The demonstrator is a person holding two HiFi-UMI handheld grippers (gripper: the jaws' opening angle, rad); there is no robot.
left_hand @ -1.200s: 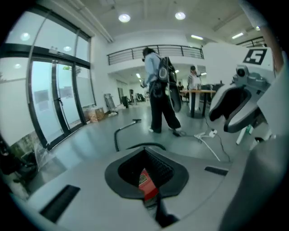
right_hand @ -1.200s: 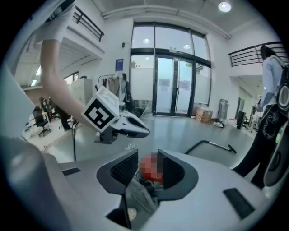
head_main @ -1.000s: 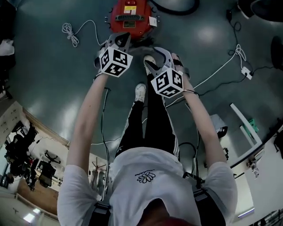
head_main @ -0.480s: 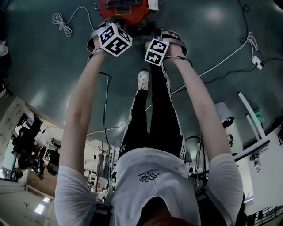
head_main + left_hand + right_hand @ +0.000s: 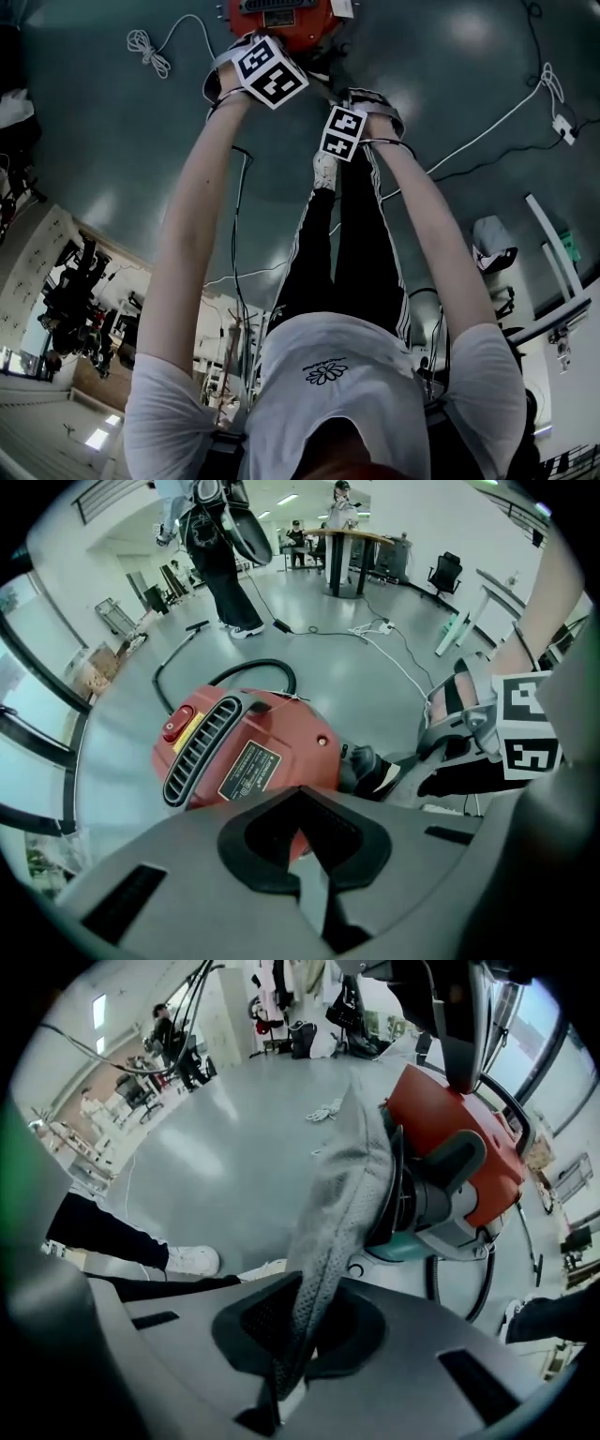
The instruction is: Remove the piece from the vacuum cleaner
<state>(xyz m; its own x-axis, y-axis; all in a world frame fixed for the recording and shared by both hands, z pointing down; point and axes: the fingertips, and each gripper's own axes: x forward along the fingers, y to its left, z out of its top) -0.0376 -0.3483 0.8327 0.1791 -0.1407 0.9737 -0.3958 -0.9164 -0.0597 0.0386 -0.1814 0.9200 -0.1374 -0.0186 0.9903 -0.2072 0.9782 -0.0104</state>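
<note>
Right tool [image 5: 295,1326] clenched on grey mesh piece [image 5: 347,1176] | left tool [image 5: 305,846] closed | vacuum cleaner [image 5: 281,19] cropped in head view

My head view is dim and bluish, with pale lamp glare on the glossy floor [image 5: 469,33]. Both gripper views are brighter, evenly lit from overhead, bowed by fisheye and black at the corners. My left tool [image 5: 302,874], right tool [image 5: 286,1354] and the grey bag [image 5: 347,1176] it pinches blur up close.

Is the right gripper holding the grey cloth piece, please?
Yes, the right gripper's jaws are closed on the grey cloth piece, which hangs beside the red vacuum cleaner.
</note>
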